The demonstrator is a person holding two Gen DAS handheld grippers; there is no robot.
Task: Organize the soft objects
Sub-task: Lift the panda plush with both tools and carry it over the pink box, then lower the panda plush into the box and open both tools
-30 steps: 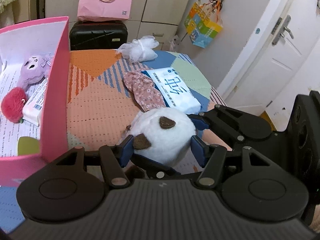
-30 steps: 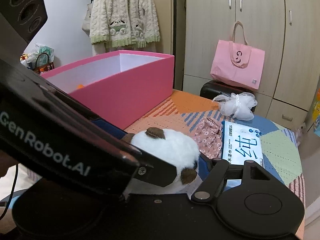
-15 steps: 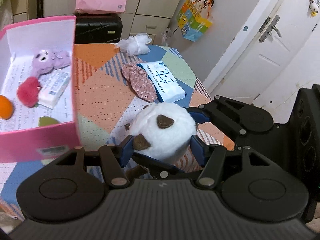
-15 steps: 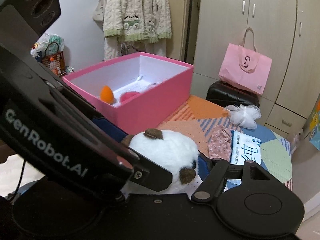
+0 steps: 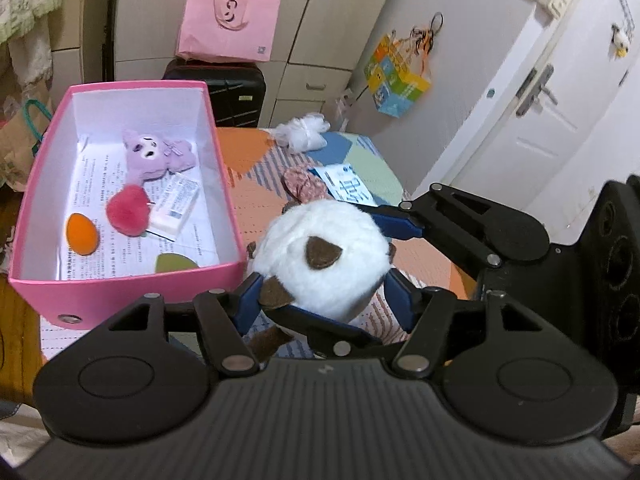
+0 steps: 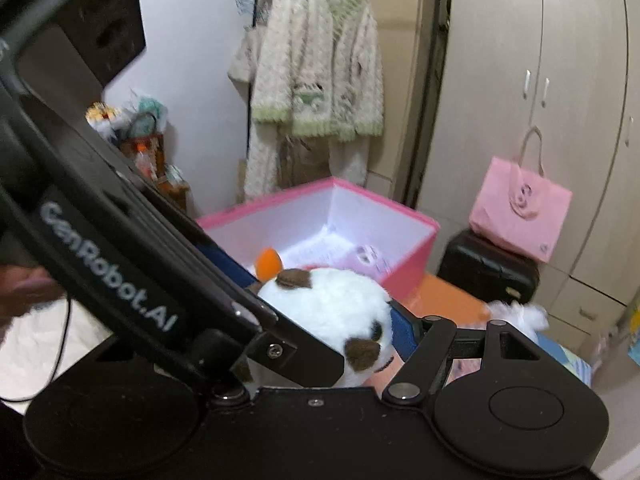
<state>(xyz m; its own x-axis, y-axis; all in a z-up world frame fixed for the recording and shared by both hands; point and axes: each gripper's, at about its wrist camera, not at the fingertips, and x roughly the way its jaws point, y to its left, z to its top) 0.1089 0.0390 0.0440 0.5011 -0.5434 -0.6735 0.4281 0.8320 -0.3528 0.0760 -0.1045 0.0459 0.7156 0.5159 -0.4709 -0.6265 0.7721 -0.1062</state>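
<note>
Box [image 5: 224, 276] beside plush [image 5: 324, 256]; bag [image 5: 228, 24] behind.

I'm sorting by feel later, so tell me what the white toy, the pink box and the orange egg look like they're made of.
White toy: plush, long fluffy white pile with brown felt-like ears.
Pink box: probably cardboard, matte pink outside and white inside, with thin stiff walls and sharp folded corners.
Orange egg: smooth and matte, possibly foam or sponge; the look leaves it open.
</note>
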